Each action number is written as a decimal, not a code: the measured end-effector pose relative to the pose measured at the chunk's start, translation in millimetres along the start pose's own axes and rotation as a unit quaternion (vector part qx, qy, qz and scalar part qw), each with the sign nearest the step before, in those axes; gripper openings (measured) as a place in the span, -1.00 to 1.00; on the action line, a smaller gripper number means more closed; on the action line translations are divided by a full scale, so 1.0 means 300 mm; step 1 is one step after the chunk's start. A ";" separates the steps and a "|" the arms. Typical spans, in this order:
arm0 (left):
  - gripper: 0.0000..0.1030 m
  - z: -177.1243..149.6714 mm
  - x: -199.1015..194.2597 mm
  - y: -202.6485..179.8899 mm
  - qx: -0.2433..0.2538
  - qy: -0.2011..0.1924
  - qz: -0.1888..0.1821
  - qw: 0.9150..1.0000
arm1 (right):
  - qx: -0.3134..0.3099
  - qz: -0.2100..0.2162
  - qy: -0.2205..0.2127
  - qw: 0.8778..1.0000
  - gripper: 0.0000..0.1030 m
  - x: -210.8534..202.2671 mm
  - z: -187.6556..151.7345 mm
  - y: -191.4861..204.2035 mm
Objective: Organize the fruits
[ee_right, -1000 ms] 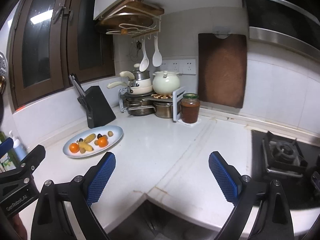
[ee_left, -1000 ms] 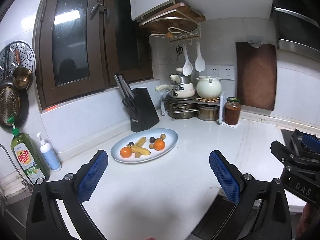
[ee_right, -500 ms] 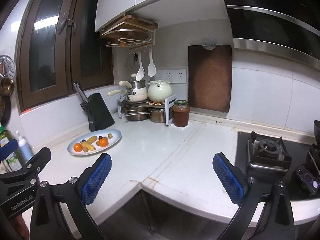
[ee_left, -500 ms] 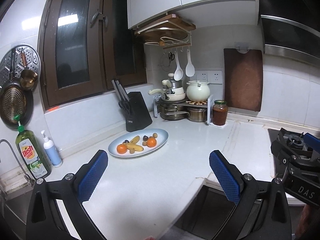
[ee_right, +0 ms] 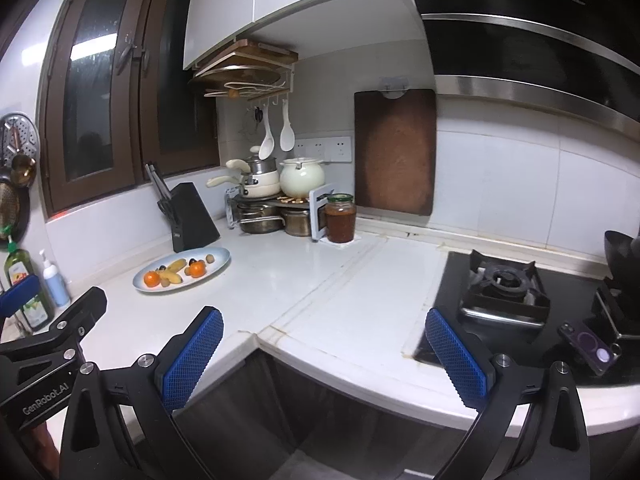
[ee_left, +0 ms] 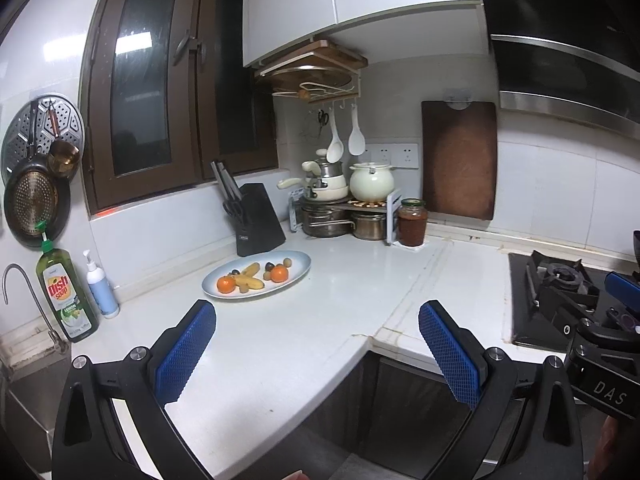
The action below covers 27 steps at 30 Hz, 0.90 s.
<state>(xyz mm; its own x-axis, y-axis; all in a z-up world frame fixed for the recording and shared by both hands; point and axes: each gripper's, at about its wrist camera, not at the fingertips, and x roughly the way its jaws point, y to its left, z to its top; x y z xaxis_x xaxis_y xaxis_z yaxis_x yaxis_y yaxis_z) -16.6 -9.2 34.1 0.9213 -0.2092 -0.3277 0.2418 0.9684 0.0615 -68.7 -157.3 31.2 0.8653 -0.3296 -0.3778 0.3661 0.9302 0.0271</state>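
An oval pale blue plate (ee_left: 298,270) (ee_right: 220,261) lies on the white counter near the knife block. It holds two oranges (ee_left: 225,284) (ee_right: 152,278), yellow bananas (ee_left: 250,276) (ee_right: 174,271), dark grapes and small brownish fruits. My left gripper (ee_left: 316,350) is open and empty, well back from the plate above the counter's front edge. My right gripper (ee_right: 326,354) is open and empty, further right, over the counter's inner corner edge. Each gripper shows at the side of the other's view.
A black knife block (ee_left: 258,220), a rack of pots (ee_left: 340,216) and a jar of red sauce (ee_left: 412,228) stand at the back corner. Dish soap (ee_left: 64,294) and a pump bottle (ee_left: 102,286) stand left by the sink. A gas hob (ee_right: 504,288) and a phone (ee_right: 592,346) are right.
Both grippers have drawn back from the counter and risen. The plate looks smaller and farther, and the counter's front edge and the hob have come into view. Both stay open.
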 end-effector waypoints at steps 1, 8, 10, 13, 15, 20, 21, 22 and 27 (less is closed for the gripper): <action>1.00 -0.001 -0.012 -0.008 0.001 -0.001 0.000 1.000 | 0.003 0.000 -0.001 1.000 0.99 -0.015 -0.004 -0.012; 1.00 -0.014 -0.068 -0.046 -0.004 -0.001 0.001 1.000 | 0.003 0.000 -0.008 1.000 0.99 -0.073 -0.012 -0.051; 1.00 -0.017 -0.078 -0.050 -0.004 -0.001 0.002 1.000 | 0.002 0.003 -0.008 1.000 0.99 -0.083 -0.014 -0.057; 1.00 -0.018 -0.090 -0.058 -0.004 -0.004 0.008 1.000 | 0.001 0.006 -0.010 1.000 0.99 -0.088 -0.017 -0.062; 1.00 -0.020 -0.094 -0.063 -0.003 -0.004 0.011 1.000 | 0.000 0.007 -0.010 1.000 0.99 -0.090 -0.015 -0.062; 1.00 -0.020 -0.105 -0.073 -0.006 0.000 0.009 1.000 | 0.000 0.012 -0.012 1.000 0.99 -0.099 -0.017 -0.069; 1.00 -0.019 -0.109 -0.076 -0.007 0.000 0.009 1.000 | 0.001 0.013 -0.012 1.000 0.99 -0.101 -0.017 -0.071; 1.00 -0.019 -0.111 -0.079 -0.007 -0.001 0.009 1.000 | 0.002 0.014 -0.012 1.000 0.99 -0.102 -0.017 -0.072; 1.00 -0.022 -0.115 -0.094 -0.007 0.003 0.010 1.000 | 0.003 0.017 -0.014 1.000 0.99 -0.106 -0.021 -0.084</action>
<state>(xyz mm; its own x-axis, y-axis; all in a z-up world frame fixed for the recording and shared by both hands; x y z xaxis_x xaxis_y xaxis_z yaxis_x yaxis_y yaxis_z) -57.3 -28.4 37.3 0.9245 -0.1884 -0.3315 0.2184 0.9743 0.0553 -107.6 -169.2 36.5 0.8864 -0.3019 -0.3509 0.3378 0.9402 0.0445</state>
